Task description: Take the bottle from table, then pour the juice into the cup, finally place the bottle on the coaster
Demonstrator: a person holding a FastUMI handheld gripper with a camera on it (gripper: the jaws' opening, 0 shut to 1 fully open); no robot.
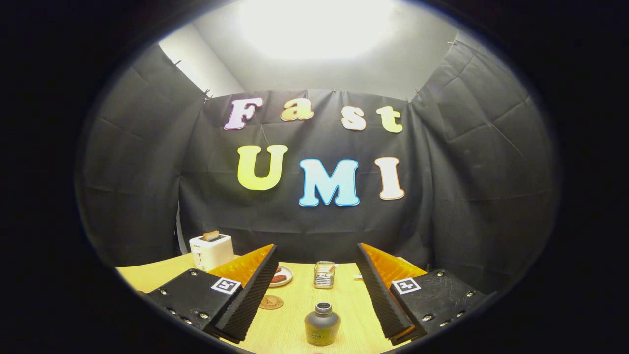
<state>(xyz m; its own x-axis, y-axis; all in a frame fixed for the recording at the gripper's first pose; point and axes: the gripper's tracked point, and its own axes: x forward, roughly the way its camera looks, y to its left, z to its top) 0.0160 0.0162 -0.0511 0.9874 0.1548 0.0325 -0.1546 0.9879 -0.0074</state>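
A small dark bottle [322, 324] with an open grey neck stands upright on the wooden table [295, 305], between my two fingers and a little ahead of them. My gripper [314, 290] is open wide, with nothing touching either finger. Beyond the bottle, near the table's far edge, stands a clear glass cup [324, 274]. A round brown coaster [271, 302] lies flat just beside the left finger [255, 290], left of the bottle.
A white toaster [211, 250] with a slice of bread in it stands at the far left of the table. A small plate [281, 276] with food sits behind the left finger. Black cloth walls close in the table at the back and sides.
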